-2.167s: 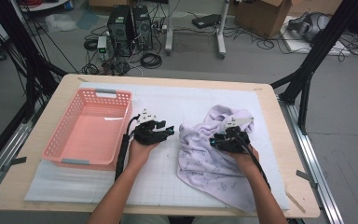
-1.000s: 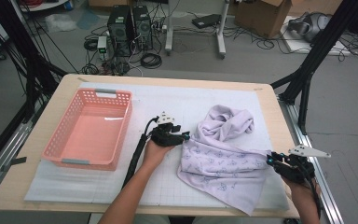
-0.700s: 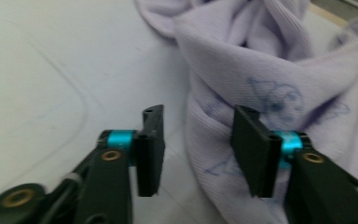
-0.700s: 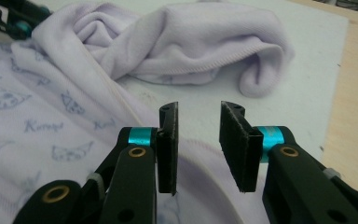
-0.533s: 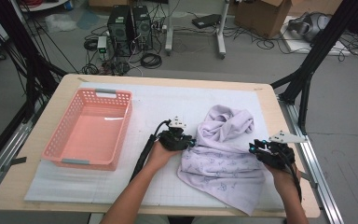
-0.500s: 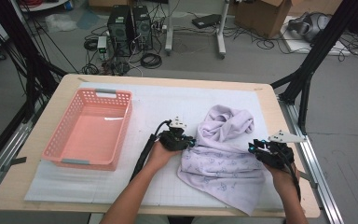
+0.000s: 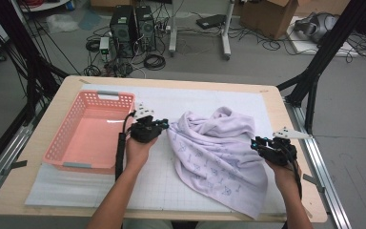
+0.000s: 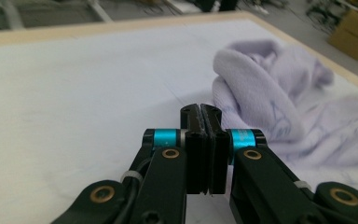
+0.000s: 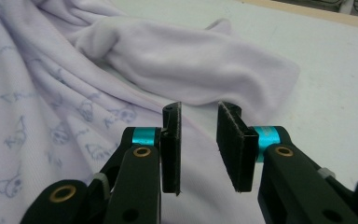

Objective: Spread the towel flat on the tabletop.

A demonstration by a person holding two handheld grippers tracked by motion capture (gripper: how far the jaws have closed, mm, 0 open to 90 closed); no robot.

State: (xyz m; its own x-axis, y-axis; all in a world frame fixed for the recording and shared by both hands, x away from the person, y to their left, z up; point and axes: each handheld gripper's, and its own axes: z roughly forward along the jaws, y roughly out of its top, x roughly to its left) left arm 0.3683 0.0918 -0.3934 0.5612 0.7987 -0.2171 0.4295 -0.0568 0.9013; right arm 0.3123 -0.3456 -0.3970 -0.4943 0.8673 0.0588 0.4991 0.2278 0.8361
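A pale lilac cloth (image 7: 214, 148) with small printed figures lies rumpled on the white mat (image 7: 147, 186). My left gripper (image 7: 164, 125) is at the cloth's left corner, beside the pink basket (image 7: 62, 138). Its jaws have just been closing and now stand shut. That corner looks pinched at the tips and drawn left. In the left gripper view the pads (image 8: 193, 140) meet, and the cloth (image 8: 261, 93) runs off to their right. My right gripper (image 7: 256, 142) hovers at the cloth's right edge. In the right gripper view it (image 9: 199, 116) is open over the cloth (image 9: 191, 51), nothing between the pads.
The pink basket is empty and sits on the left of the wooden table (image 7: 276, 109). A black frame post (image 7: 314, 71) rises off the table's right edge. Computers and cables lie on the floor beyond the far edge.
My left gripper has shut and moved left and up towards the basket, pulling the cloth's left corner with it. The right gripper came in to the cloth's right edge and then held still.
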